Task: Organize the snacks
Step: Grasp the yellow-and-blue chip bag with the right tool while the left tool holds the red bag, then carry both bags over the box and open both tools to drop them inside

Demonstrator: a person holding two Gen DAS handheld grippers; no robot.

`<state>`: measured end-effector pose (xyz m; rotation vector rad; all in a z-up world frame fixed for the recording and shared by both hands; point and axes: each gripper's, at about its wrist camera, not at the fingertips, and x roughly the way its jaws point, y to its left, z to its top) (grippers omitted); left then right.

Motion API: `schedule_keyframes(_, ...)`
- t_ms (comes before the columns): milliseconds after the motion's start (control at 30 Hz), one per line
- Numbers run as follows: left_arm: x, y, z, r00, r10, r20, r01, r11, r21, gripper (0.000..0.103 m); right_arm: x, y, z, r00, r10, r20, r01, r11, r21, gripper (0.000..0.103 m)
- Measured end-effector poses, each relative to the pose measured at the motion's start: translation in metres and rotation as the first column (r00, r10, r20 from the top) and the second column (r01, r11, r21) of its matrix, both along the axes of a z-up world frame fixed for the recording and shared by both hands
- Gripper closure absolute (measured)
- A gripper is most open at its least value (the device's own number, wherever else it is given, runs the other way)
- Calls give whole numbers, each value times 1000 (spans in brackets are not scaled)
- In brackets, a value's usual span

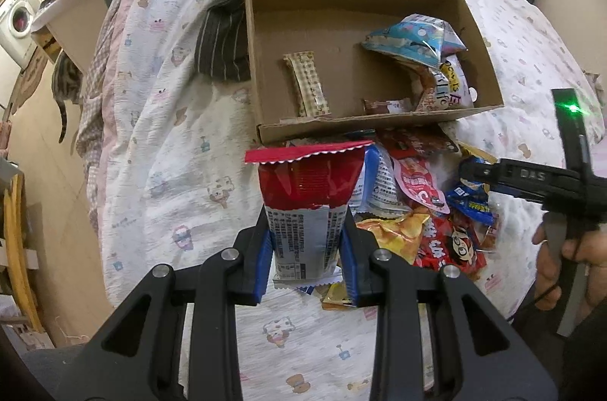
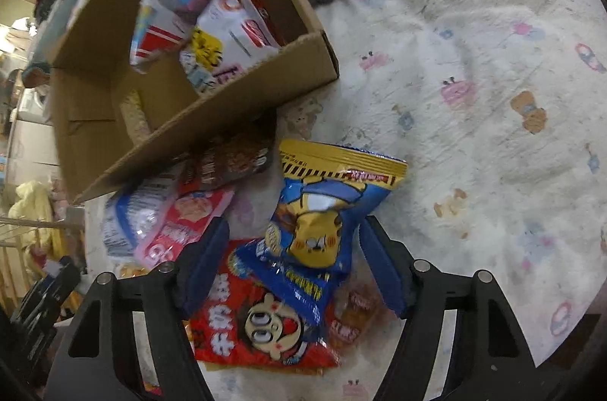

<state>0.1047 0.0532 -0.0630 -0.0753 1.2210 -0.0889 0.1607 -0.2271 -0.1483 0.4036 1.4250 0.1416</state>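
- The left gripper (image 1: 308, 251) is clamping the lower end of a red and white snack packet (image 1: 307, 207), its long axis pointing straight ahead.
- The right gripper (image 2: 294, 266) is standing apart, straddling a blue and yellow bag (image 2: 322, 207) without pressing it.
- The cardboard box (image 1: 383, 125) is lying just beyond the held packet, nearer the left hand.

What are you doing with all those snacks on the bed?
A person is sorting snacks from a pile on the bed quilt into a cardboard box with a handheld gripper in each hand. The left gripper is clamped on a red and white snack packet, held up just in front of the box. The right gripper is open around a blue and yellow snack bag on the pile, not gripping it yet. A few snacks already lie in the box.
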Motion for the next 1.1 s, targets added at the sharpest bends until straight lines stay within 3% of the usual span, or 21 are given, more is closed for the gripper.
schedule_keyframes(133,1,1,1,1000,5,8,-5,1000,5,76,8,0,-10,1000,-14,-28,14,1000,-12,30)
schedule_keyframes(233,3,5,-2,1000,18,-3,-18,1000,1,76,11,-4,-21,998,-32,-60,33,999,6,47)
schedule_keyframes(400,4,10,-4,999,39,-10,-39,999,6,76,9,-12,-21,999,-26,-44,26,1000,9,58)
schedule_keyframes(767,1,10,0,998,65,-1,-65,998,21,75,-17,-31,14,997,-29,77,16,986,167,58)
schedule_keyframes(1100,-2,13,10,995,93,36,-94,995,28,76,-33,-13,57,971,41,237,-100,965,242,58)
